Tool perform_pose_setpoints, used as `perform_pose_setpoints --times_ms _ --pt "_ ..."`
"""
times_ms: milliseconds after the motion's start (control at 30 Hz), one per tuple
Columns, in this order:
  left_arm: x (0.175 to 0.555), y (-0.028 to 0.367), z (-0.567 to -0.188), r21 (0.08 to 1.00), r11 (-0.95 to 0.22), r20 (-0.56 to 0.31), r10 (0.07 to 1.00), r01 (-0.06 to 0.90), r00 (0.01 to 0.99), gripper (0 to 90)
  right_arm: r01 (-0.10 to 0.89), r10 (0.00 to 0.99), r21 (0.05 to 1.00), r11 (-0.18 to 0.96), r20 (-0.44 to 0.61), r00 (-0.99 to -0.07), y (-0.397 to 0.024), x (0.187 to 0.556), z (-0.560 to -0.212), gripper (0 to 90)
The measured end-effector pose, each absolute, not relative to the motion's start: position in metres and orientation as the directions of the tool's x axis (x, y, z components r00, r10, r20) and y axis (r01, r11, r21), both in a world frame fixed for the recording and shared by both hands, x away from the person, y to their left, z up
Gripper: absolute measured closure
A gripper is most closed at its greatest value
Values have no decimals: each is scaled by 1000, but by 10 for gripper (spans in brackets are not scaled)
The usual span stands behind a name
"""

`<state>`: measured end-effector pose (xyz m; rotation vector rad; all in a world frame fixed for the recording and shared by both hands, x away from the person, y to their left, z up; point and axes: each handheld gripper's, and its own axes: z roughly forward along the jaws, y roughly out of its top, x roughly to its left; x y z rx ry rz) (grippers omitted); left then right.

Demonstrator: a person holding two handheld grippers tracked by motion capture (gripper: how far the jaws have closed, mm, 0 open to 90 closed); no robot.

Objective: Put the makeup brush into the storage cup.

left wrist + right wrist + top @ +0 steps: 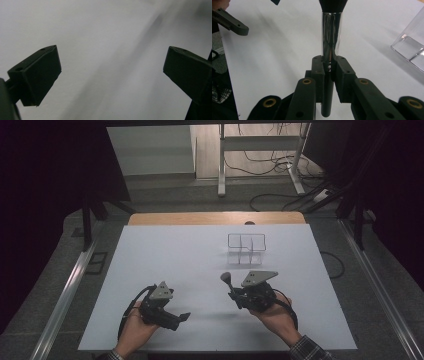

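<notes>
Right gripper view: I am holding a brush upright, my right gripper clamping its jaws on the chrome ferrule and dark handle, with the bristle head pointing away from me. In the high view the brush is standing above the table, near its front edge and short of the organiser. I judge that I am carrying the brush and have yet to place it; the next move is calling for reaching forward, lining the brush up over one compartment, and lowering it in. The organiser, a clear box with dividers, is sitting empty as far as I can tell. My left gripper is idling with jaws wide apart, gripping nothing, just above the table.
</notes>
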<state>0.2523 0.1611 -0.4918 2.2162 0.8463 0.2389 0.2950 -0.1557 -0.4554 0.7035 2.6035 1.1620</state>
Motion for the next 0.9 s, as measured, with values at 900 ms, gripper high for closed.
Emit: perform_pose_setpoints --times_ms 900 --pt "242 192 -493 703 -478 -56 700 526 712 17 370 563 766 526 13 -827 -180 307 -447 789"
